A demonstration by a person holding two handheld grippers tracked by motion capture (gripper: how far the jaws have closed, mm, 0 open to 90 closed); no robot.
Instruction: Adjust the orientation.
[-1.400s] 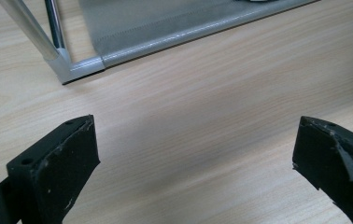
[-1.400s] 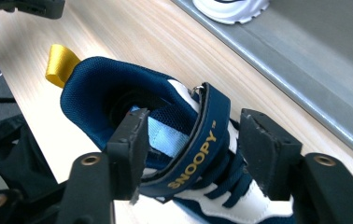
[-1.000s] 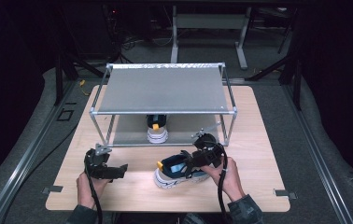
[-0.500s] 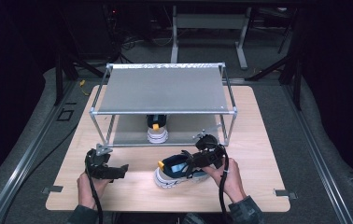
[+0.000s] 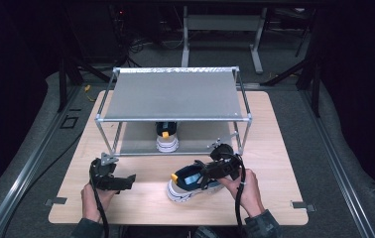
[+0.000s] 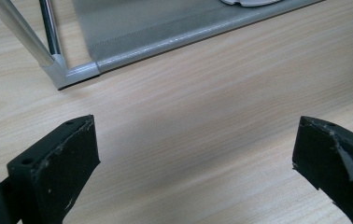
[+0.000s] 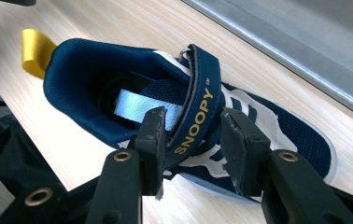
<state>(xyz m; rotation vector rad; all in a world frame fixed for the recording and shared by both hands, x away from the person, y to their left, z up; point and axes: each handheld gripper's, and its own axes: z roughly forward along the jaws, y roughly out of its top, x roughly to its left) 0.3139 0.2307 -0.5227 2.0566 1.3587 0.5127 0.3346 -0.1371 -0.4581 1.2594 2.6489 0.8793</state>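
R tool (image 7: 191,135) clamped on shoe (image 5: 190,184) strap/side, shoe on bench just below it, not lifted. L tool (image 6: 193,154) wide open, holds nothing. Other shoe (image 5: 167,138) already on rack (image 5: 173,94) lower shelf; this one left to place.

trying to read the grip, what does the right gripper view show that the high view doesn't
Right gripper view: the right tongs pinch the strap lettered SNOOPY, with a light blue label inside the shoe.

High view: the rack, a second shoe on its lower shelf, and the left tongs apart from both shoes.

Both: the blue shoe on the wooden table, with a yellow heel tab.
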